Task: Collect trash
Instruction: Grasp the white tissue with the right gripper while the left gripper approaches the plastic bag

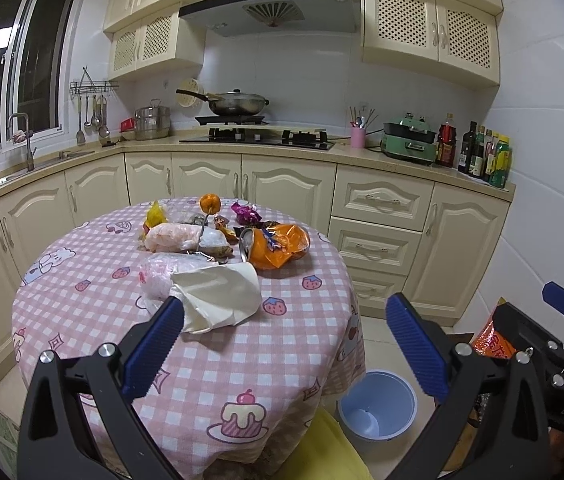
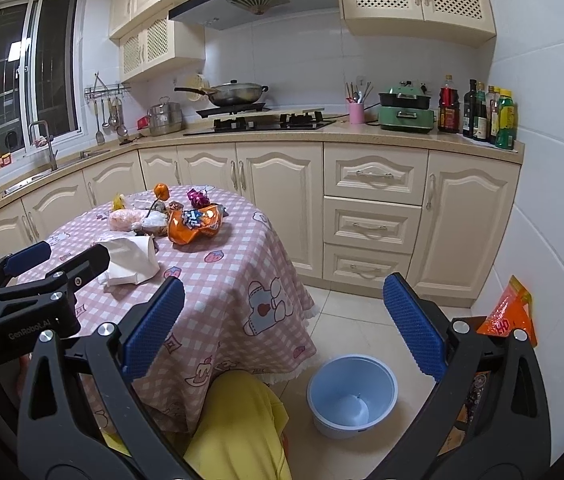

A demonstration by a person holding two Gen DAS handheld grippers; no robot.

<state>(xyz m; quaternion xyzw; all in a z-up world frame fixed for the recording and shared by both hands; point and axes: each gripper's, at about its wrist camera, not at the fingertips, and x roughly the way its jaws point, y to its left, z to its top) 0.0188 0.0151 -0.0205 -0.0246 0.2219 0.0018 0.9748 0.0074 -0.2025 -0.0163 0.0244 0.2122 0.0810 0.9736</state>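
Both claws gape empty, crumpled tissue (image 1: 217,294) just beyond left claw (image 1: 286,344).

Near tablecloth (image 1: 209,360) bare — crumpled tissue (image 1: 221,296) fronts the litter

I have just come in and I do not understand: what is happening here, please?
A person holds two grippers over a round table with a pink checked cloth. Both the left gripper and the right gripper are open and hold nothing. Trash, such as a white napkin and an orange wrapper, lies on the table. The blue bin on the floor looks empty.
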